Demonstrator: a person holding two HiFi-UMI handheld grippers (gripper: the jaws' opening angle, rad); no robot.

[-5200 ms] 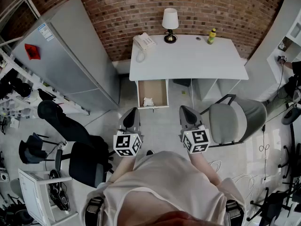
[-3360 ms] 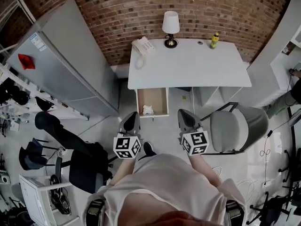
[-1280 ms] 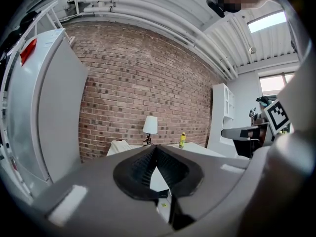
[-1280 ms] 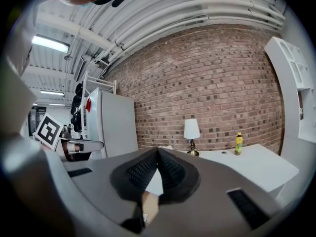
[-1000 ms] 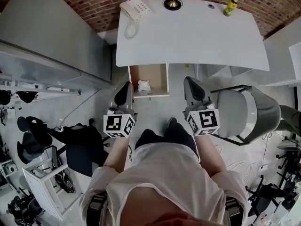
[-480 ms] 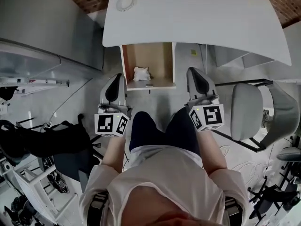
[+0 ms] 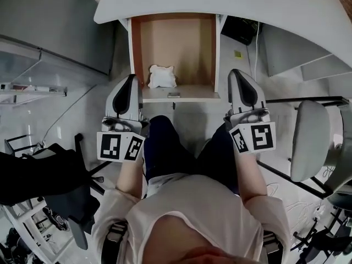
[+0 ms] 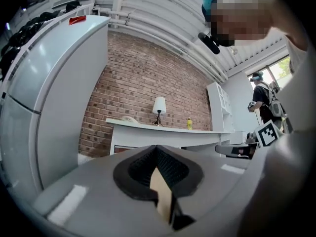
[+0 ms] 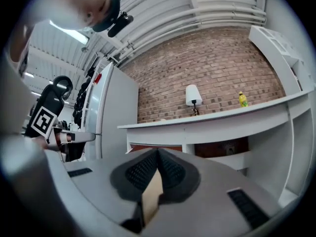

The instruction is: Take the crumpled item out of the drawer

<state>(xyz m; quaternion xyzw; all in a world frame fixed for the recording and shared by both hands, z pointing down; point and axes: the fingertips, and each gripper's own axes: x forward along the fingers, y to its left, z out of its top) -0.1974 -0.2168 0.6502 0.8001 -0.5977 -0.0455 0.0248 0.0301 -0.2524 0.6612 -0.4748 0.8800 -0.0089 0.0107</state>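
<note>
1. A grey fridge (image 7: 49, 26) fills the head view from 9 to 11 o'clock.
2. The white worktop (image 7: 231, 1) runs across the 12 o'clock edge. In the left gripper view it carries a lamp (image 8: 159, 106) and a yellow bottle (image 8: 188, 124) against a brick wall.
3. A grey chair (image 7: 311, 139) stands at 3 o'clock, apart from the person's knees.
4. The drawer (image 7: 181, 43) hangs pulled out under the worktop's left part, at 12 o'clock from the person, its brown floor mostly bare.
5. The left hand-held gripper (image 7: 131, 84) is at 9 o'clock of the drawer front, just outside it. Its jaws are pressed together with nothing between them.
6. The right hand-held gripper (image 7: 237, 78) is at 3 o'clock of the drawer front, jaws likewise closed and empty.
7. The crumpled item (image 7: 162, 76), white, lies inside the drawer near its front, left of centre. It is at 2 o'clock from the left hand-held gripper's tip, and neither gripper touches it.
</note>
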